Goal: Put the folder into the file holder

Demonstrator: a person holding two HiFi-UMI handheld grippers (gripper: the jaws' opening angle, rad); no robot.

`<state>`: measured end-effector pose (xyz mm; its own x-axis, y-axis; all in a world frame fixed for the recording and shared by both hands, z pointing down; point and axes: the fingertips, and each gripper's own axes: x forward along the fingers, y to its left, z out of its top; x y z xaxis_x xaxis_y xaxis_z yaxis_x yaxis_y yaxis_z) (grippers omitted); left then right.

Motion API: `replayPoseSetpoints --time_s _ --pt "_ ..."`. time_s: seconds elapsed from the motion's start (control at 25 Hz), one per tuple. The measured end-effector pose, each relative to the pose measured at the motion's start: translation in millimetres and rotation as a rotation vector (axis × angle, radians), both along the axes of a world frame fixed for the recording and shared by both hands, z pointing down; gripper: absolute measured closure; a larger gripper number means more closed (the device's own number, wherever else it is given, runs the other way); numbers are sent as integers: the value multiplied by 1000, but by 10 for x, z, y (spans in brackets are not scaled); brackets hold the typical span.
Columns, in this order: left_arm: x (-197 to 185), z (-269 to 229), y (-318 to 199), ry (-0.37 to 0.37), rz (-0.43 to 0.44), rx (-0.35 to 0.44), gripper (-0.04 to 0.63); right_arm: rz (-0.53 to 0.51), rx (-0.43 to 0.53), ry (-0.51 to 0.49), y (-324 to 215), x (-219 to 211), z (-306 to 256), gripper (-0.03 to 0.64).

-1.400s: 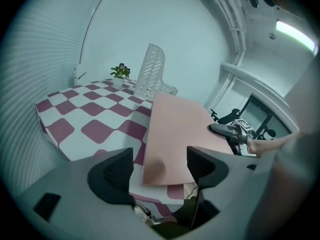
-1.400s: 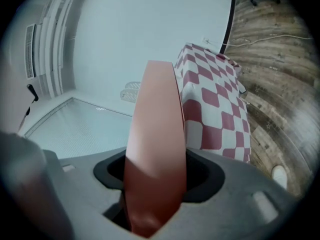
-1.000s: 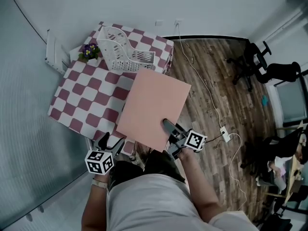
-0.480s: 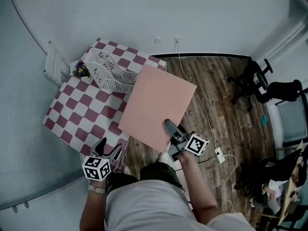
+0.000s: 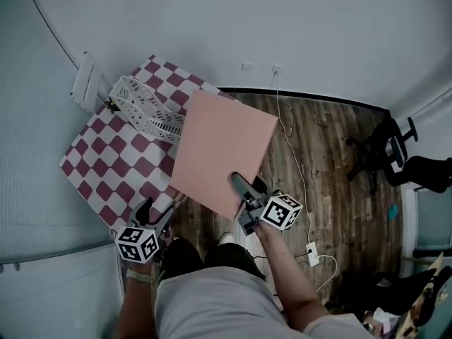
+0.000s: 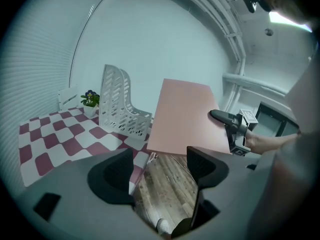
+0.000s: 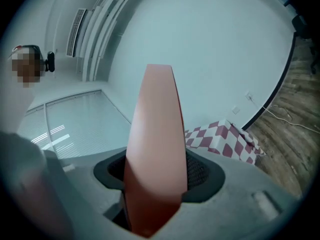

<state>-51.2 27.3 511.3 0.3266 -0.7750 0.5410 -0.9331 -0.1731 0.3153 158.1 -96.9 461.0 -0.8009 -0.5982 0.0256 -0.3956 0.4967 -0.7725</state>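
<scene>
Right tongs (image 5: 240,188) are clamped on the near edge of the pink folder (image 5: 219,147). The right gripper view shows the sheet edge-on, pinched between the two pads. Gripping it at that edge leaves the far, free edge to lead toward the target, which is probably why it is taken there.

The folder hangs in the air at the centre of the head view, lying nearly flat. Its far part is over the right side of the checked tabletop (image 5: 106,168) and its near part is over the wooden floor (image 5: 332,161). It touches nothing but the tongs.

The white lattice file holder (image 5: 145,108) stands in the upper left of the frame, at the far end of the tabletop and just left of the folder's far corner. A small potted plant (image 6: 90,98) sits beside it. In the left gripper view the holder stands upright with its tall back to the left and its top open.

Left tongs (image 6: 160,164) gape wide and hold nothing, low at the near edge of the tabletop. Only floor shows between them. They seem to be waiting, perhaps to steady the holder.

The folder is not yet in. Judging from its flat lie, it must be turned on edge to slip into the narrow slot. Held by a single edge, the sheet may sag or catch on the lattice.
</scene>
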Motion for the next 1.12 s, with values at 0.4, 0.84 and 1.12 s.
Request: replayPoseSetpoints --time_s 0.4,0.84,1.12 --pt "133 -123 -432 13 -26 35 262 -37 187 53 -525 -162 -387 344" --pt "-147 -194 -1021 65 -29 87 262 -76 519 159 -1024 -648 -902 344" --pt "-253 -131 -1059 82 -76 70 262 -142 661 206 -1160 -945 -999 344"
